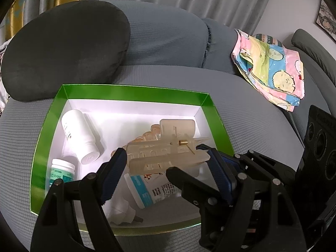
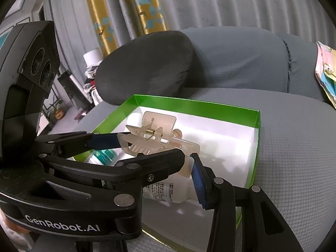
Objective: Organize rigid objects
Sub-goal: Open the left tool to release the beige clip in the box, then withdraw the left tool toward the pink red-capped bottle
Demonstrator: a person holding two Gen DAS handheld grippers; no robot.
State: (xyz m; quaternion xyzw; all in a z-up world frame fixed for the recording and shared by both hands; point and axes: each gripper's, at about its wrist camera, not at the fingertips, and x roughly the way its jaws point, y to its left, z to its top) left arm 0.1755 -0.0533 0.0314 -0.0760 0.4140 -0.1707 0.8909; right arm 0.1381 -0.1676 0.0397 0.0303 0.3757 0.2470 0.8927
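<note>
A translucent beige hair claw clip (image 1: 168,153) hangs over a green-walled box (image 1: 134,92) with a white inside, standing on a grey sofa. My left gripper (image 1: 166,159) is shut on the clip, its blue pads at the clip's ends. The box holds a white bottle (image 1: 80,135), a teal-labelled jar (image 1: 61,173) and a blue-labelled white bottle (image 1: 147,191). In the right wrist view the clip (image 2: 155,140) sits between the left gripper's fingers (image 2: 105,141) over the box (image 2: 197,105). My right gripper (image 2: 168,176) stands open just below the clip, holding nothing.
A dark grey cushion (image 1: 63,48) leans behind the box. A folded colourful cloth (image 1: 271,67) lies on the sofa at the right. Curtains hang behind the sofa back (image 1: 168,35). The other gripper's camera body (image 1: 319,147) is close at the right.
</note>
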